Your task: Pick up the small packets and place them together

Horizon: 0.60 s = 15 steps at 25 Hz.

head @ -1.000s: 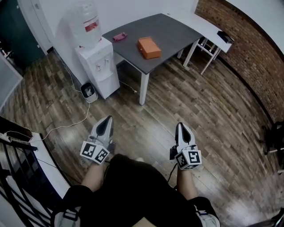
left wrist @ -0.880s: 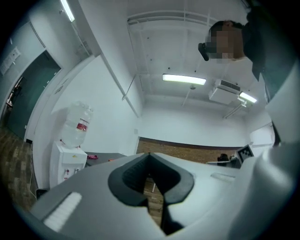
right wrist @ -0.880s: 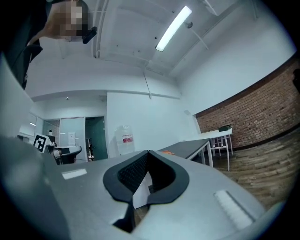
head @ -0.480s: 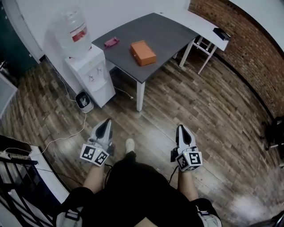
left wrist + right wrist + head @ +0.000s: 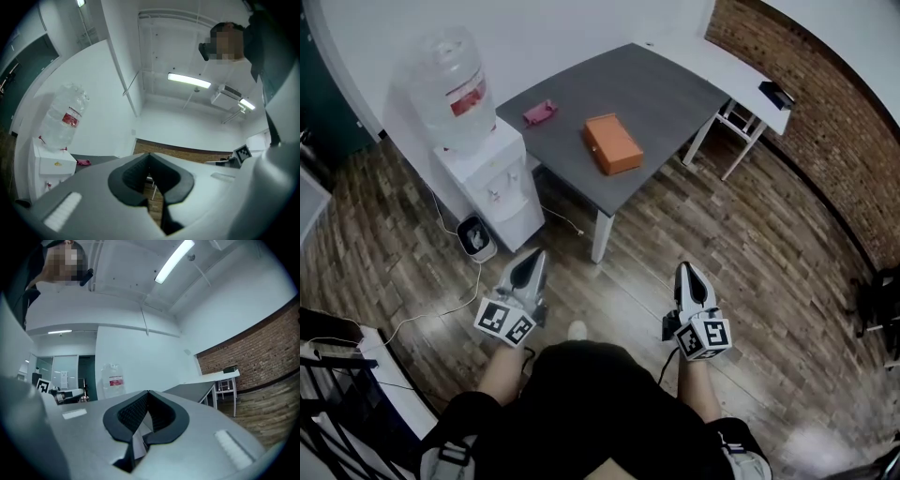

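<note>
Both your grippers are closed and empty: the left gripper (image 5: 533, 260) and the right gripper (image 5: 687, 273) each show their jaws pressed together with nothing between them. You hold them out at waist height, pointing roughly level toward the table (image 5: 675, 94), which looks like a carrying posture for an approach rather than a reach; the table is well apart from both tips. The task's thing lies there: I count one pink packet (image 5: 539, 112), flat near the table's left edge, on the side by the water cooler (image 5: 492, 183). Near the front corner sits one orange box (image 5: 613, 143), apart from the packet. It may hold more packets, but nothing shows that from here. So the count is two grippers, one packet in sight, one box and one table, plus a white desk (image 5: 727, 66) beyond it. Picking has not yet begun. You will likely need to close in and open a jaw first.
</note>
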Available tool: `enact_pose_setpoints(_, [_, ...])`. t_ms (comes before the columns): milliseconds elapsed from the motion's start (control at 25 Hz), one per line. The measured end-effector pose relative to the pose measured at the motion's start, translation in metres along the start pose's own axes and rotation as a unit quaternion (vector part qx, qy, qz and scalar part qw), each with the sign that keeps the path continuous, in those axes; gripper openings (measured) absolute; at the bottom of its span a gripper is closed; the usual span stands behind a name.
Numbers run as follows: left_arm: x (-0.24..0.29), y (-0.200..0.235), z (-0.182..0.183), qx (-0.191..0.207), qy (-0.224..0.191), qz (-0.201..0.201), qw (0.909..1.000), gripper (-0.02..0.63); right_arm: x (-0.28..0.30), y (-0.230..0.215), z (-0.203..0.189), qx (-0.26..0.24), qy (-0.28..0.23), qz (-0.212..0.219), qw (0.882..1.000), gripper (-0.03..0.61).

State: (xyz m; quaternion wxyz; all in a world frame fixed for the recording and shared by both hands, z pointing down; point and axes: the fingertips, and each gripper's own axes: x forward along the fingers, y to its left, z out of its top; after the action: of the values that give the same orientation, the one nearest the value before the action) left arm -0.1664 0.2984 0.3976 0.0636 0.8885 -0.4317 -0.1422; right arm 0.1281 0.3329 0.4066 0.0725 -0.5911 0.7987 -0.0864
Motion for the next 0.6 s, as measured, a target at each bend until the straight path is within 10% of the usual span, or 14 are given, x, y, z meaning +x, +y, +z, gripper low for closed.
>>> enact_pose_setpoints(600, [0.056,0.059,-0.012,-0.009,0.027,-0.019,0.9994,0.000,0.091,-0.005,0.003,0.036,-0.004,0.003,0.999,0.002])
